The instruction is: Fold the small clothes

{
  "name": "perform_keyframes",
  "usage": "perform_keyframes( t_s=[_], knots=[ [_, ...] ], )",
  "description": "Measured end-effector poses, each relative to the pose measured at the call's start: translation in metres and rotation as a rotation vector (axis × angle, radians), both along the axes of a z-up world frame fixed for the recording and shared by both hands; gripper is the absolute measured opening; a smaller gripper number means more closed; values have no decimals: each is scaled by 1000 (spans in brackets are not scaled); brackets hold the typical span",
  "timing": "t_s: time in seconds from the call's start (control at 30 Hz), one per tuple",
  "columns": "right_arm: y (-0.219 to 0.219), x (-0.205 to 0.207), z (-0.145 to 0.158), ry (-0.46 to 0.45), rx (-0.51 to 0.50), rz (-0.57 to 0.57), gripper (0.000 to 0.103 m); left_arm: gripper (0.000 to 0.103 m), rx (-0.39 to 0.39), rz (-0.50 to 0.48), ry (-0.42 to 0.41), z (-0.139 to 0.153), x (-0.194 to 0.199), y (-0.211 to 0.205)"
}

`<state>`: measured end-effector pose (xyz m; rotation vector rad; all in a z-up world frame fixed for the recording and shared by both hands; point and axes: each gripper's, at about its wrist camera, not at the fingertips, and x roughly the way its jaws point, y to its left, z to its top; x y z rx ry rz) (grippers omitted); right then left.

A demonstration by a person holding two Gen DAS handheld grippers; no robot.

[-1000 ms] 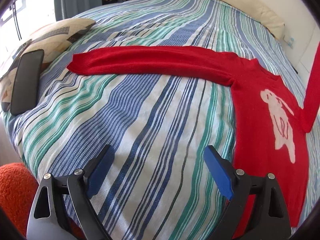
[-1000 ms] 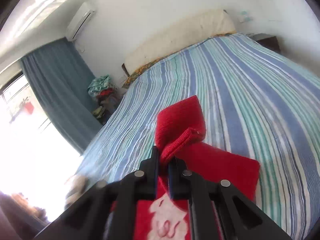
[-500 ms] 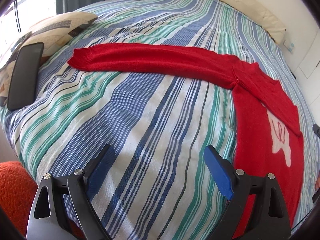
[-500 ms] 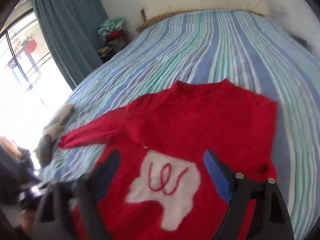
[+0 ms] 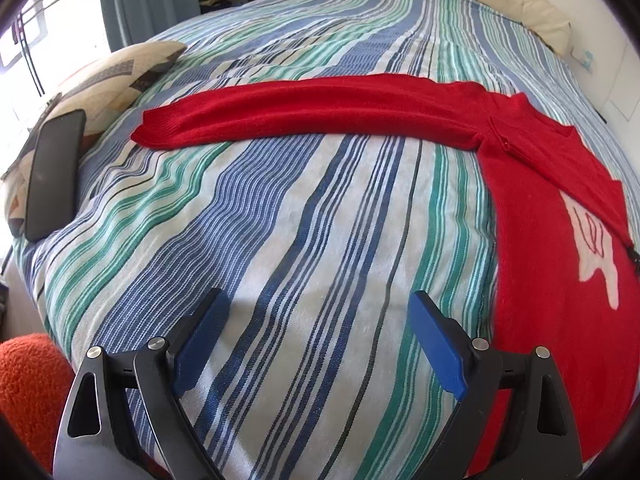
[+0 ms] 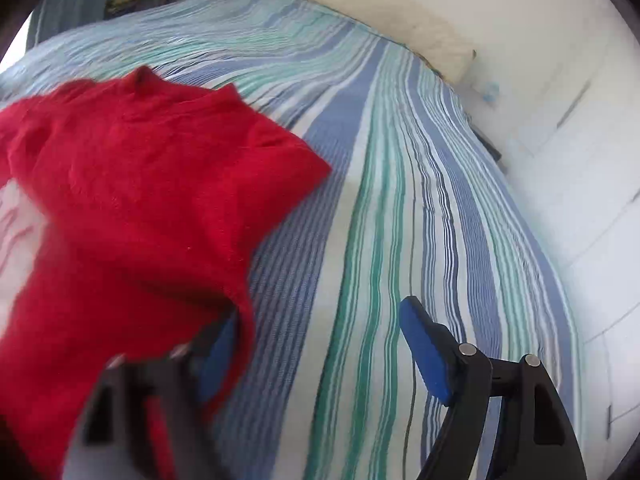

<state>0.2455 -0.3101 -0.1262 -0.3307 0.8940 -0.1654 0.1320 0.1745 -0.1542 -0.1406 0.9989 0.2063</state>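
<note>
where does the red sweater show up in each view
Left wrist view: the red sweater fills the right side, with one sleeve stretched out leftward across the middle.
Right wrist view: the red sweater fills the left half, blurred, neck opening toward the top.
Shared landmark: the striped bedspread under it, with the cream headboard cushion at the far end.

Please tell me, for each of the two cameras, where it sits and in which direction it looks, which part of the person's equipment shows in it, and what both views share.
Left wrist: sits on the left claw, looking forward and down across the striped bed at the outstretched sleeve; both open blue-padded fingers show.
Right wrist: sits on the right claw, looking down over the sweater's right side toward the headboard wall; its fingers show, one blurred, jaws closing on nothing.
Shared: the red sweater and the striped bed.
</note>
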Motion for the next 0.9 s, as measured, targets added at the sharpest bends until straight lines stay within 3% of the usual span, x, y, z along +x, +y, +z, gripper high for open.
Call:
perform_keyframes(
  t_s=[0.03, 0.1, 0.37, 0.43, 0.53, 0.63, 0.67, 0.7, 0.73, 0.77, 0.8, 0.83, 0.87, 0.9],
  knots=[
    [-14, -2, -7, 15, 50, -48, 82, 92, 4, -3, 2, -1, 1, 0],
    [-16, -8, -16, 29, 70, -41, 82, 92, 13, -11, 7, -2, 2, -1],
    [-30, -19, 23, 79, 148, 61, 82, 92, -57, 10, 3, 2, 3, 7],
    [-31, -17, 44, 69, 256, 90, 78, 92, -57, 12, 3, 1, 4, 7],
    [-13, 6, 66, 81, 508, 162, 69, 92, -24, 4, 11, -1, 6, 1],
    [9, 42, 50, 181, 790, 200, 68, 92, 16, -11, 16, -3, 6, -4],
    [16, 52, 35, 236, 803, 187, 63, 92, 21, -15, 18, -3, 5, -4],
    [20, 61, 17, 280, 730, 151, 59, 92, 20, -16, 18, -3, 4, -3],
    [16, 68, -2, 314, 611, 75, 42, 92, 13, -15, 17, -2, 3, -3],
    [4, 71, -16, 313, 577, 4, 13, 92, 5, -14, 16, -2, 3, -2],
    [-12, 69, -17, 271, 619, -48, 5, 92, -1, -15, 17, -2, 3, -1],
    [-24, 66, -13, 228, 634, -100, 2, 92, -3, -16, 21, -3, 3, -1],
    [-30, 64, -5, 190, 620, -137, 16, 93, -2, -19, 24, -3, 5, -1],
    [-31, 62, 4, 161, 590, -156, 21, 93, 3, -23, 27, -4, 6, -3]
  ],
)
